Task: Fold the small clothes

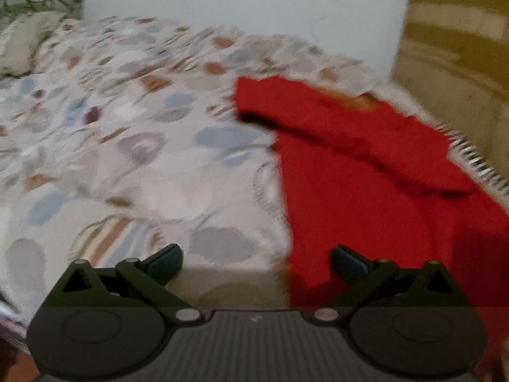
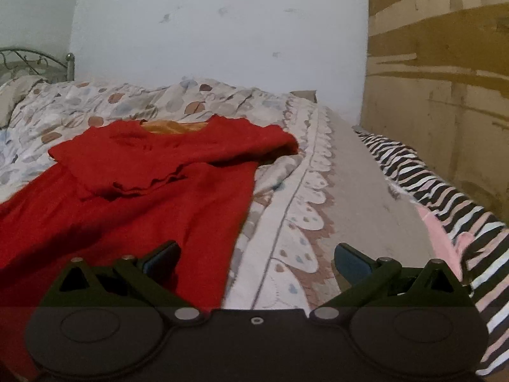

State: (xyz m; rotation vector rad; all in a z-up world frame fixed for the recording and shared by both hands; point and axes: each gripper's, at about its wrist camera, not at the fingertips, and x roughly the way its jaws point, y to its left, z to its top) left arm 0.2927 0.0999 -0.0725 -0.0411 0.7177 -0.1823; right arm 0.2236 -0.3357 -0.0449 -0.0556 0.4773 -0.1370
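Observation:
A small red garment (image 1: pixel 366 172) with an orange lining at the neck lies spread on the patterned bedspread (image 1: pixel 127 127); its top part is folded down over the body. It also shows in the right wrist view (image 2: pixel 143 184). My left gripper (image 1: pixel 256 262) is open and empty, hovering over the garment's left edge near its lower end. My right gripper (image 2: pixel 256 259) is open and empty, hovering over the garment's right edge and the bedspread (image 2: pixel 286 222).
A black-and-white striped cloth with pink (image 2: pixel 445 207) lies along the bed's right edge. A pale wall (image 2: pixel 222 31) stands behind the bed, a brown wooden surface (image 2: pixel 445 63) at right. A pillow (image 1: pixel 22 44) and metal headboard (image 2: pixel 31 60) are at far left.

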